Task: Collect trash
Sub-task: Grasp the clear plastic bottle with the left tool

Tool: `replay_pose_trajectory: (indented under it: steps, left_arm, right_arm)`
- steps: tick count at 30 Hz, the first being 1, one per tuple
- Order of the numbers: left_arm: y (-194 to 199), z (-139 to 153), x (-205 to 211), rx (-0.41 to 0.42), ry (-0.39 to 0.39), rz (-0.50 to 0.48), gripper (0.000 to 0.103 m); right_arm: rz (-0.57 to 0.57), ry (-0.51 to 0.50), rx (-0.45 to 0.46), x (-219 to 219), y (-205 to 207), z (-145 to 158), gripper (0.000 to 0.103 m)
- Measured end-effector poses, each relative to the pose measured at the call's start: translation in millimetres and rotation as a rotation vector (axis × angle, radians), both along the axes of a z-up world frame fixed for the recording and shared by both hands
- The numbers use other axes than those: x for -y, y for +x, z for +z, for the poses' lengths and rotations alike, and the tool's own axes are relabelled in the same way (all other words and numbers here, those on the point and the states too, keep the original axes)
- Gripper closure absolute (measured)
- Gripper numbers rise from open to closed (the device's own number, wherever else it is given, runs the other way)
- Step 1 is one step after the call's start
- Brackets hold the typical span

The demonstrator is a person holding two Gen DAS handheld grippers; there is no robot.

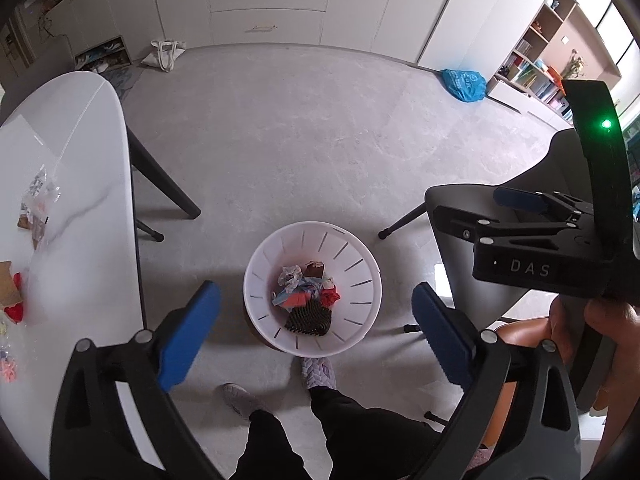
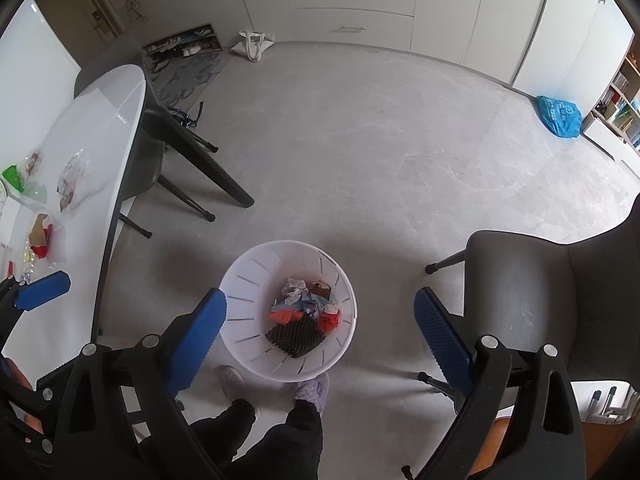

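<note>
Both tools, left tool (image 1: 316,328) and right tool (image 2: 320,332), hang wide open and empty over the bin (image 1: 256,304). Wrappers (image 1: 38,196) left on the tabletop (image 1: 92,152) look light, crinkly, slippery; pinch a bunched fold.

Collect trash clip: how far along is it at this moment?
Partly done. The white bin already holds crumpled wrappers. In hand: nothing; the left gripper and right gripper are open and empty above it. Left: the wrappers on the white table, including red scraps.
</note>
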State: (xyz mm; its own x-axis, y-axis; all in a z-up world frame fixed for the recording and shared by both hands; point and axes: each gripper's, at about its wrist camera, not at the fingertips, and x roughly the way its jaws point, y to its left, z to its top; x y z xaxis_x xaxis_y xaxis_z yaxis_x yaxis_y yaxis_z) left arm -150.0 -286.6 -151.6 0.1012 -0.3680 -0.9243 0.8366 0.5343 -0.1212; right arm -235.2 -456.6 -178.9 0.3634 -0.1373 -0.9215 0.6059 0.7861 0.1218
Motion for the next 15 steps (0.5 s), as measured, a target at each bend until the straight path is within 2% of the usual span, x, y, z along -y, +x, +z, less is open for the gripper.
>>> replay_pose_trajectory:
  steps: [10,15]
  left_arm:
    - [14,6,-19,-0.001,-0.011,0.048,0.011]
    - [32,20,-53,0.040,-0.027,0.121,0.011]
  right_arm:
    - [0.023,-0.007,0.016,-15,7,10,0.009]
    - [0.069,-0.012,0.047,-35,24,25,0.009]
